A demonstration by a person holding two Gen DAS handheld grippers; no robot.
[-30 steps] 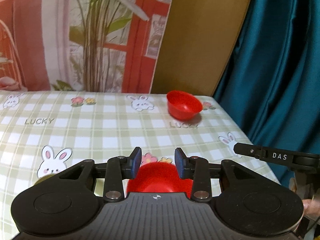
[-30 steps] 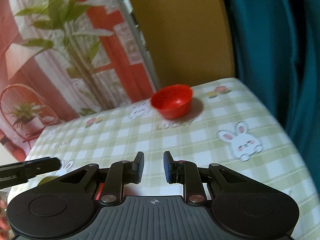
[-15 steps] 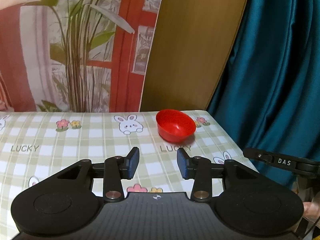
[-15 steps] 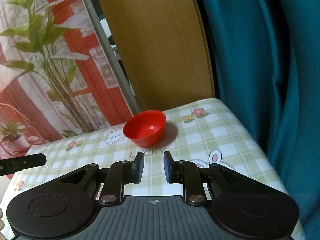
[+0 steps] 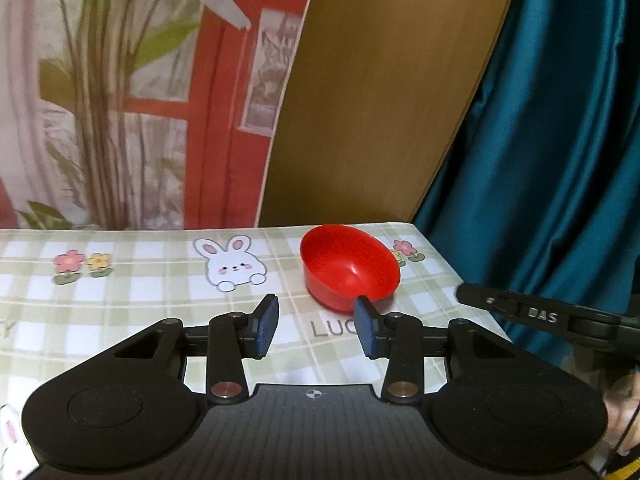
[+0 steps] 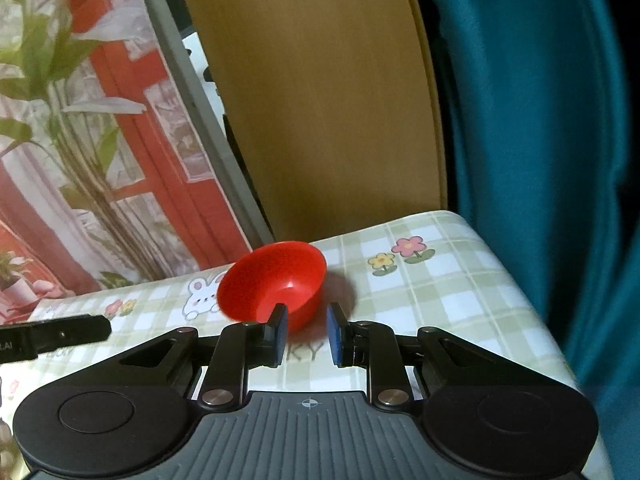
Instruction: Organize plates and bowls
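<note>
A: Entry, both wrist views. Where is the red bowl (image 5: 350,266)?

B: Upright on the tabletop (image 5: 160,288), near the far right corner, just beside the printed flowers (image 5: 404,250). The check cloth with rabbits covers the whole surface. In the right wrist view the red bowl (image 6: 272,284) looks tipped, rim leaning to the left; part of that may be the lens.

A: Left claw (image 5: 316,326)?

B: Jaws standing well apart, nothing between them but cloth and the letters "LUC". The right blue pad (image 5: 366,330) overlaps the near wall of the bowl in the picture; I cannot tell whether it touches.

A: Right claw (image 6: 307,334)?

B: Open too, a narrower gap than the left. Empty. Its left pad (image 6: 280,330) sits in front of the bowl's near rim, the other pad to the right of the bowl over its shadow. Contact cannot be told from this angle.

A: Do the two tools see each other?

B: Yes. In the left wrist view a black bar marked "DAS" (image 5: 536,314) comes in from the right edge, beside the bowl. In the right wrist view a similar black bar (image 6: 52,336) comes in from the left edge.

A: Background?

B: A wooden panel (image 5: 380,92) behind the tabletop, teal curtain (image 5: 552,140) to the right, a printed plant-and-red-frame backdrop (image 5: 120,92) to the left.
</note>
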